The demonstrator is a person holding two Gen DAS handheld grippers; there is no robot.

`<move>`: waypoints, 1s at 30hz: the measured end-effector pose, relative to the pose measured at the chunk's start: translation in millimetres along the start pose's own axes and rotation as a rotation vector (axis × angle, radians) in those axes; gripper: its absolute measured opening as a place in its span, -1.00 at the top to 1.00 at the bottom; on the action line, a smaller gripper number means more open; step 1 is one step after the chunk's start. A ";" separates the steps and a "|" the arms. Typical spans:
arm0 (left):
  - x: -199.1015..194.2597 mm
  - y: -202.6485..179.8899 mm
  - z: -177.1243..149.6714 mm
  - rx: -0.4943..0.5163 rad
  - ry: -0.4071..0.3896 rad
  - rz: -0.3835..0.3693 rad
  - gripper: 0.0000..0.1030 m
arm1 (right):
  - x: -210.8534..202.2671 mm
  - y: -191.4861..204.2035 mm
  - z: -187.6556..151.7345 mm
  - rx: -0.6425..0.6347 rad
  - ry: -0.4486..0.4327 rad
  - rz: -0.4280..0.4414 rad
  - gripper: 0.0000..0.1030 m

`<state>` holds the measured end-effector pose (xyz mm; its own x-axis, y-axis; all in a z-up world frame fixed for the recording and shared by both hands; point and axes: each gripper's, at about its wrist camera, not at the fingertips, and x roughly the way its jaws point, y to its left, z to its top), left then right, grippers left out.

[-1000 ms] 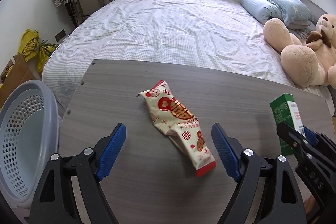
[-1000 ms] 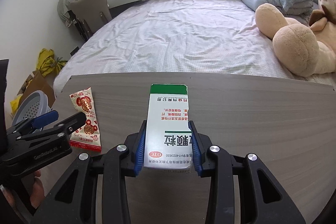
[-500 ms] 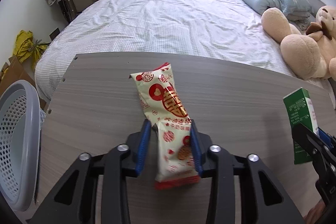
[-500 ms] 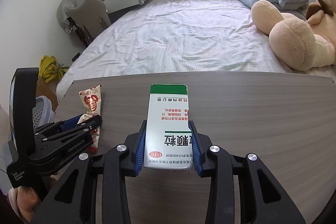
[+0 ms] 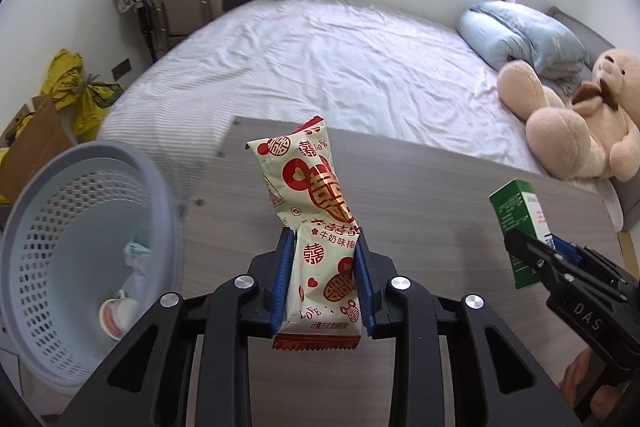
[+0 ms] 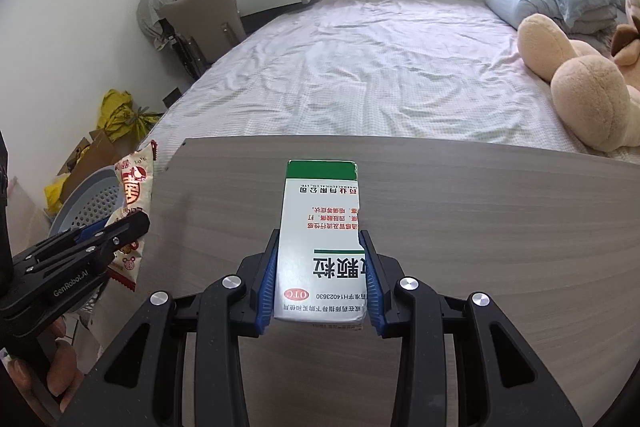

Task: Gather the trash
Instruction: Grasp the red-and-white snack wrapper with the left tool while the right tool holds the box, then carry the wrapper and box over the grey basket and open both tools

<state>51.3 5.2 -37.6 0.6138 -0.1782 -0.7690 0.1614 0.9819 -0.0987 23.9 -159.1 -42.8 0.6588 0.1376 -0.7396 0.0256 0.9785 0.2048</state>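
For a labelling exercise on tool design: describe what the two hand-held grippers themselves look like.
Each hand-held gripper, left and right, has a black, angular plastic frame with cut-out openings, silver round fasteners, and two fingers lined with ribbed blue pads. White lettering marks the sides: "GenRobot.AI" on the left one, "DAS" on the right. No cables or sleeves show.

Cream-red snack wrapper [image 5: 320,227] held aloft, green-white medicine box [image 6: 322,239] gripped

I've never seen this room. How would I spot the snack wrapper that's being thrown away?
Find the grey wooden table at the foot of the bed. Near its left edge, beside the grey mesh basket, the left gripper pinches a long cream snack wrapper that sticks up. Red hearts and gold characters set it apart from the green-and-white medicine box in the right gripper.
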 end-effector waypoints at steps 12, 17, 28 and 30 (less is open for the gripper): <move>-46.7 110.5 -0.2 -0.051 -0.070 0.201 0.45 | 17.4 145.1 22.5 -0.188 0.010 0.207 0.29; -50.4 157.6 -6.3 -0.092 -0.057 0.262 0.44 | 34.0 204.5 21.7 -0.279 0.041 0.276 0.29; -42.5 219.4 -18.9 -0.180 -0.007 0.289 0.32 | 64.3 266.2 15.9 -0.361 0.110 0.336 0.28; -44.5 225.6 -20.7 -0.195 -0.009 0.292 0.22 | 64.2 270.4 14.4 -0.367 0.107 0.338 0.22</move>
<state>44.4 235.9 -38.7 0.6193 0.1119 -0.7771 -0.1720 0.9851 0.0048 83.9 112.2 -25.7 0.5034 0.4521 -0.7364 -0.4542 0.8634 0.2196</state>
